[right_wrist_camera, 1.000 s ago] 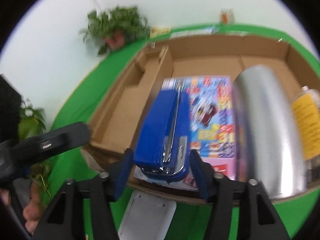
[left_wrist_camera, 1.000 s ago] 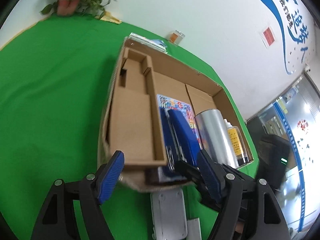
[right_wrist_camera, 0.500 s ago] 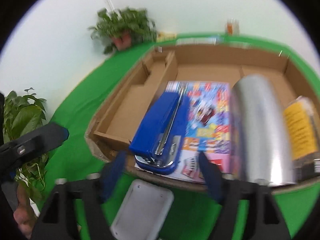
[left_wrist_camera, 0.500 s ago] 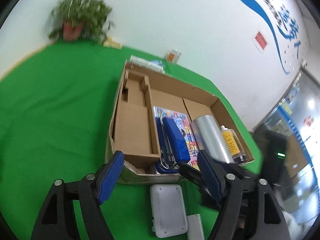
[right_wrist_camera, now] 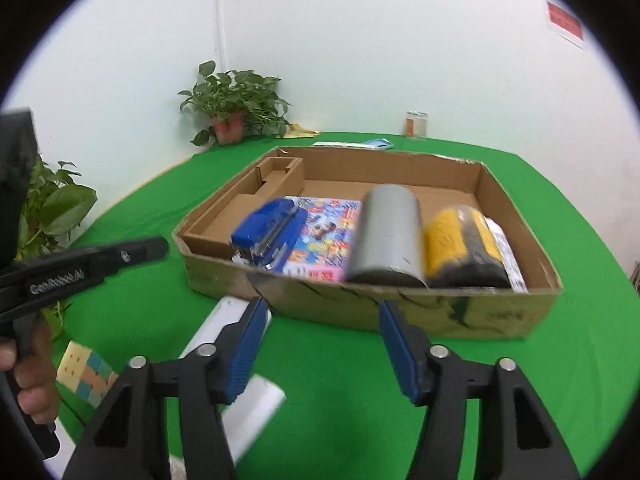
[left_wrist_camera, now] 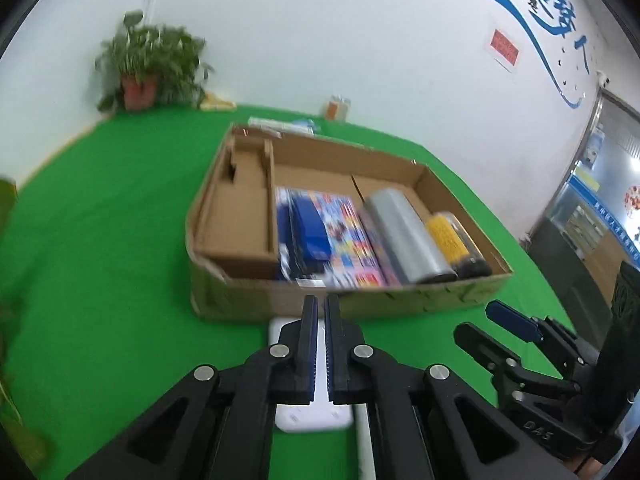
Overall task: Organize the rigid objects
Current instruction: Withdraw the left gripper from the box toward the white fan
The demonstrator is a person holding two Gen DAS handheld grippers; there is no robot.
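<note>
A cardboard box (right_wrist_camera: 492, 316) (left_wrist_camera: 256, 304) on the green table holds a blue stapler (right_wrist_camera: 268, 228) (left_wrist_camera: 306, 232) lying on a colourful booklet (right_wrist_camera: 320, 236), a silver cylinder (right_wrist_camera: 390, 236) (left_wrist_camera: 404, 236) and a yellow-labelled bottle (right_wrist_camera: 450, 244) (left_wrist_camera: 448, 236). My right gripper (right_wrist_camera: 320, 344) is open and empty, held in front of the box's near wall. My left gripper (left_wrist_camera: 320, 344) is shut and empty, above a white flat device (left_wrist_camera: 312, 420) lying before the box.
A pastel puzzle cube (right_wrist_camera: 86, 372) and white flat pieces (right_wrist_camera: 248, 408) lie on the cloth at the front left. Potted plants (right_wrist_camera: 232, 108) (left_wrist_camera: 148, 68) and a small jar (right_wrist_camera: 416, 124) stand at the back by the wall.
My right gripper let go of the stapler in the box and pulled back, open. My left gripper closed and also drew back from the box.
</note>
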